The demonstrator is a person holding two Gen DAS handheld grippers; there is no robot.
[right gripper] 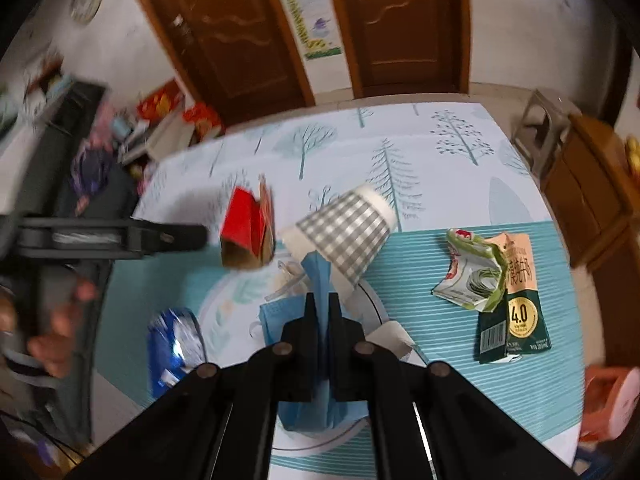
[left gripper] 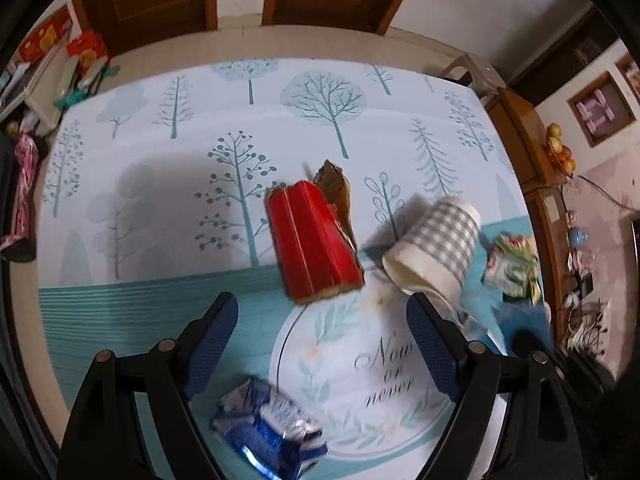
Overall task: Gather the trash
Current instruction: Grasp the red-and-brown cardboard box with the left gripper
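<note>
My right gripper (right gripper: 322, 300) is shut on a blue face mask (right gripper: 280, 320), which bunches up between the black fingers. A grey-checked paper cup (right gripper: 344, 236) lies on its side just beyond the mask. My left gripper (left gripper: 322, 320) is open, its blue pads (left gripper: 212, 344) wide apart above the tablecloth. A torn red box (left gripper: 316, 240) lies just ahead of it, the paper cup (left gripper: 436, 240) is to the right, and a blue foil wrapper (left gripper: 268, 428) lies below between the fingers. The right wrist view shows the left gripper (right gripper: 172, 236) beside the red box (right gripper: 248, 228).
A crumpled green-and-white carton (right gripper: 472, 276) and a flattened dark green milk carton (right gripper: 516, 320) lie on the right of the tree-print tablecloth (right gripper: 440, 152). A white tissue (right gripper: 392, 336) sits by the mask. A wooden cabinet (right gripper: 592, 200) stands right of the table.
</note>
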